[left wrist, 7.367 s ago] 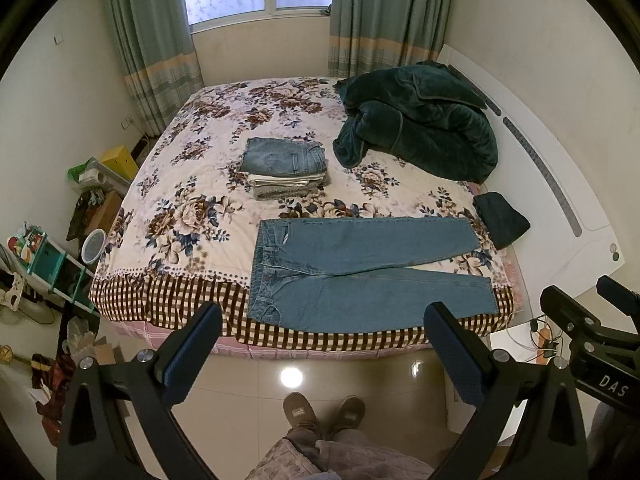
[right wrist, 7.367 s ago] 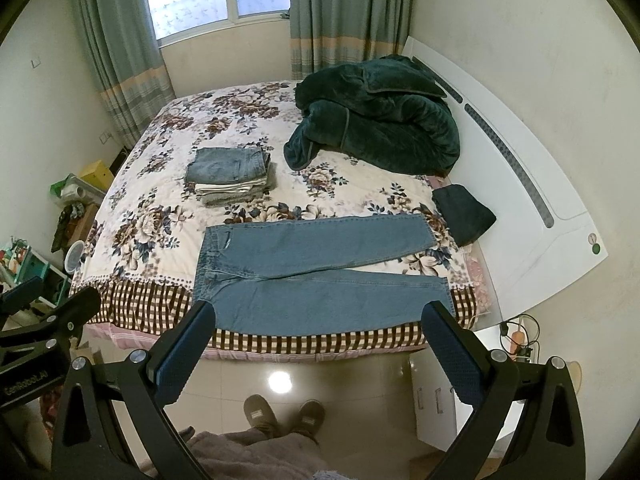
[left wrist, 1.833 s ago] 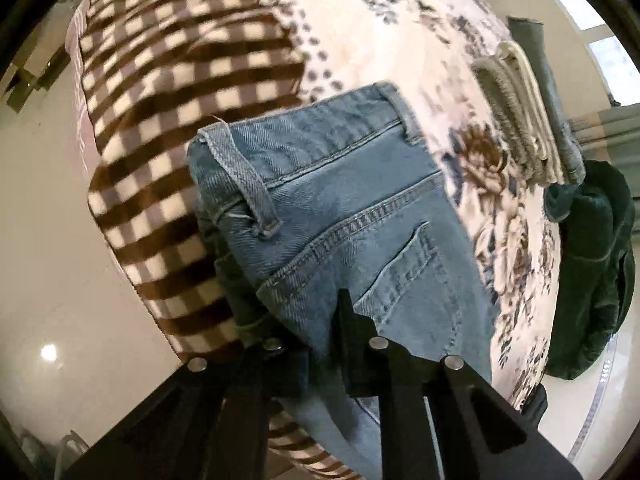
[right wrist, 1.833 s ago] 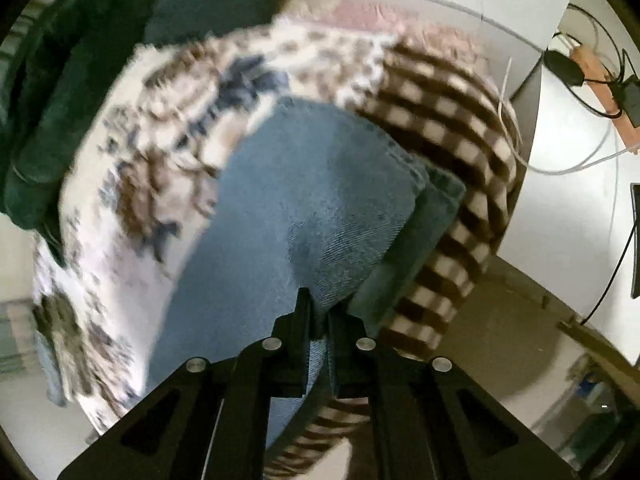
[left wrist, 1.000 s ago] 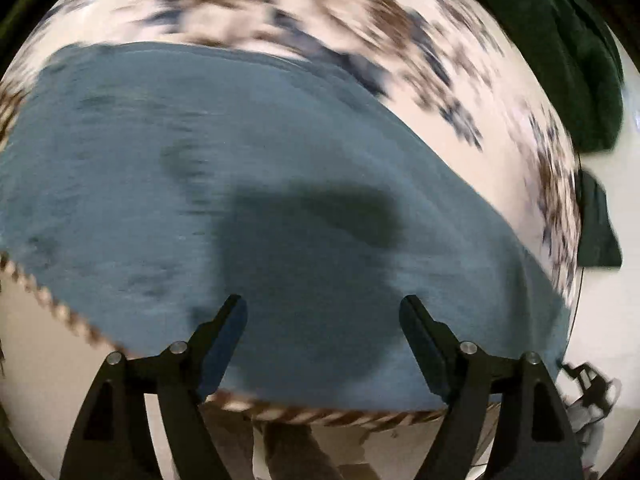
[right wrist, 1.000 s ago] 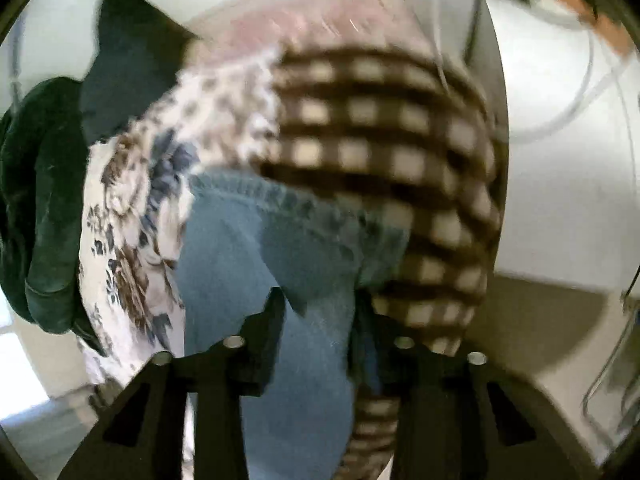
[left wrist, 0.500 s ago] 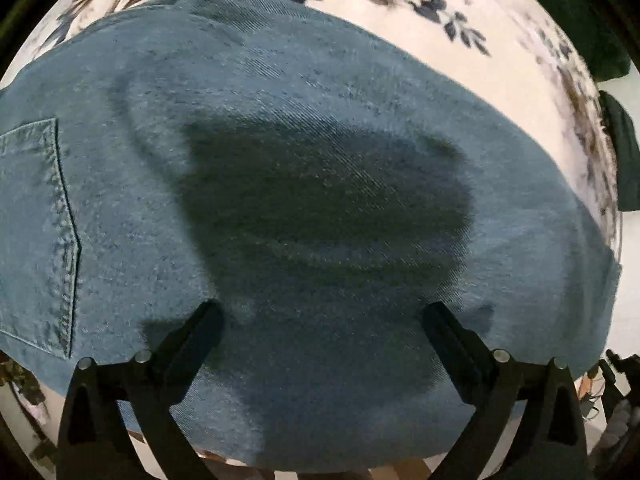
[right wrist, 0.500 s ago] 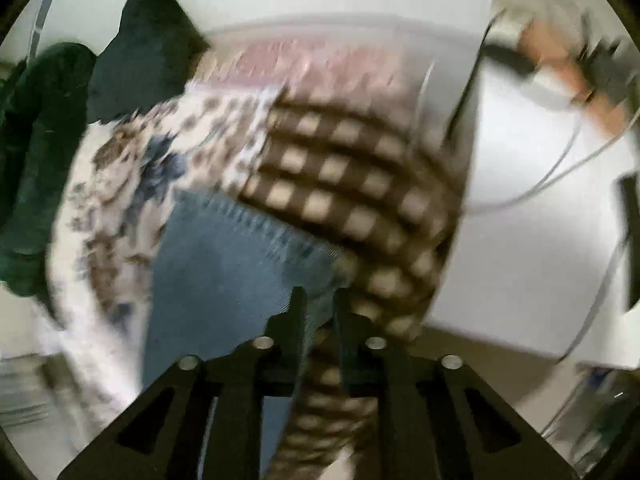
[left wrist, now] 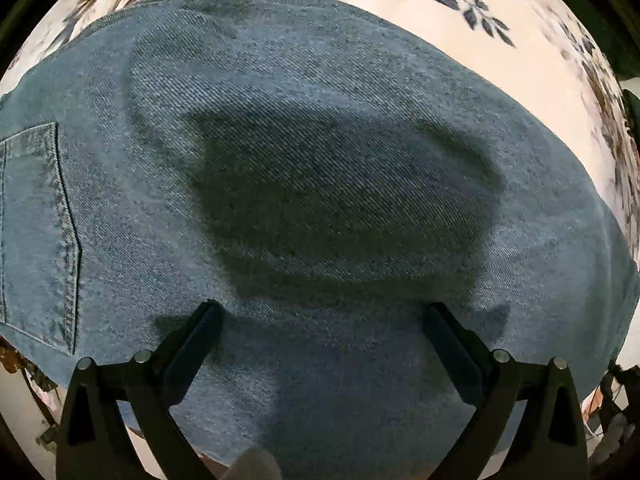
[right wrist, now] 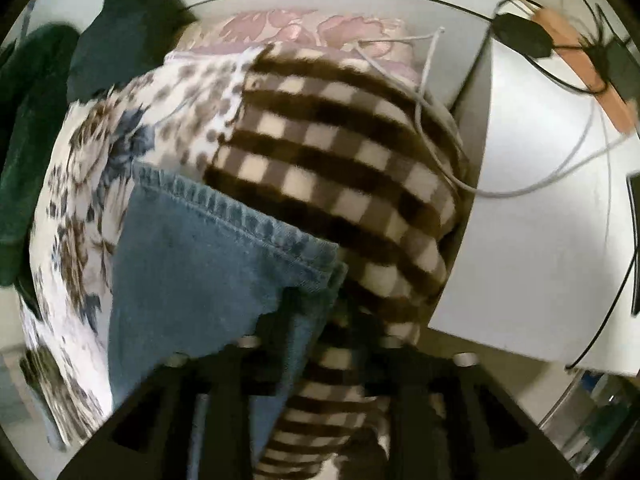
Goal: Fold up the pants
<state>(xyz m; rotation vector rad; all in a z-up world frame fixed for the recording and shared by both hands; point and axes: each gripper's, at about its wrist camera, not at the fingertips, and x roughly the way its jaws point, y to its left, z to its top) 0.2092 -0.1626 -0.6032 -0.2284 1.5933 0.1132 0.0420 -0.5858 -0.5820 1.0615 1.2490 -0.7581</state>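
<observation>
- The bed with the floral cream cover (left wrist: 460, 12) and its brown-and-cream checked border (right wrist: 340, 168) carries the work; one bed is in view, spreading ahead of both hand-held grippers.
- One pair of faded blue denim pants (left wrist: 320, 152) lies flat on that cover, filling nearly all the space ahead of the left hand-held gripper (left wrist: 320, 340); a single stitched back pocket (left wrist: 36, 232) shows far to its left.
- The left hand-held gripper hangs just over the denim with its jaws spread wide and nothing between them. For the fold to come out square, it would do well to pin the cloth at the intended crease line, pressing evenly and not bunching it.
- The right hand-held gripper (right wrist: 316, 320) looks clenched on the hemmed leg end (right wrist: 240, 224) directly ahead of it, though blur hides the fingertips. It should likely carry the hem level toward the waist, both layers kept together and clear of the bed's edge.
- One dark green bundle of cloth (right wrist: 36, 128) sits far ahead and left of the right hand-held gripper.
- At least two thin cables (right wrist: 560, 160) trail ahead and to its right over a white surface.
</observation>
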